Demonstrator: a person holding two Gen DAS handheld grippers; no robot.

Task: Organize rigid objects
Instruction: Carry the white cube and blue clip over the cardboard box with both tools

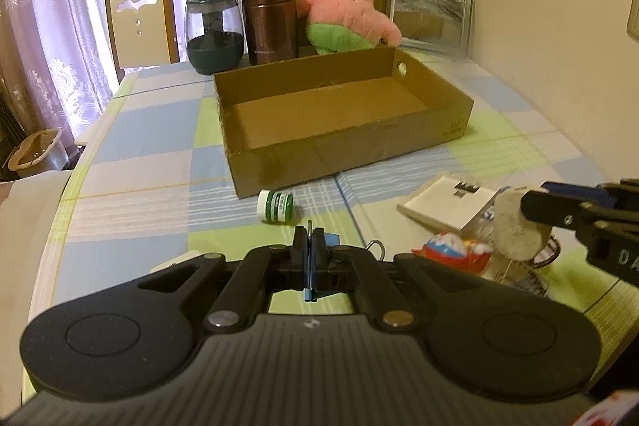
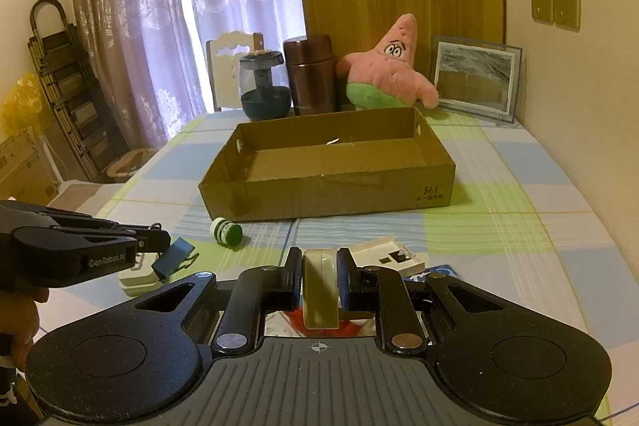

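An open, empty cardboard box (image 1: 351, 130) (image 2: 327, 182) sits mid-table. My left gripper (image 1: 310, 246) is shut on a blue binder clip (image 1: 328, 239) by its wire handle, low over the table; the clip hangs below it in the right wrist view (image 2: 173, 258). My right gripper (image 2: 318, 266) is shut on a round beige disc-shaped object (image 2: 319, 290), also seen at the right of the left wrist view (image 1: 515, 226). A small green-and-white jar (image 1: 275, 206) (image 2: 227, 230) lies on its side in front of the box.
A white flat device (image 1: 447, 204) (image 2: 389, 256), a red-and-blue packet (image 1: 457, 252) and a white block (image 2: 137, 276) lie near the grippers. A Patrick plush (image 1: 351, 10), brown flask (image 1: 269, 18), glass jar (image 1: 213, 30), picture frame (image 1: 429, 14) and a chair (image 1: 139, 26) stand behind the box.
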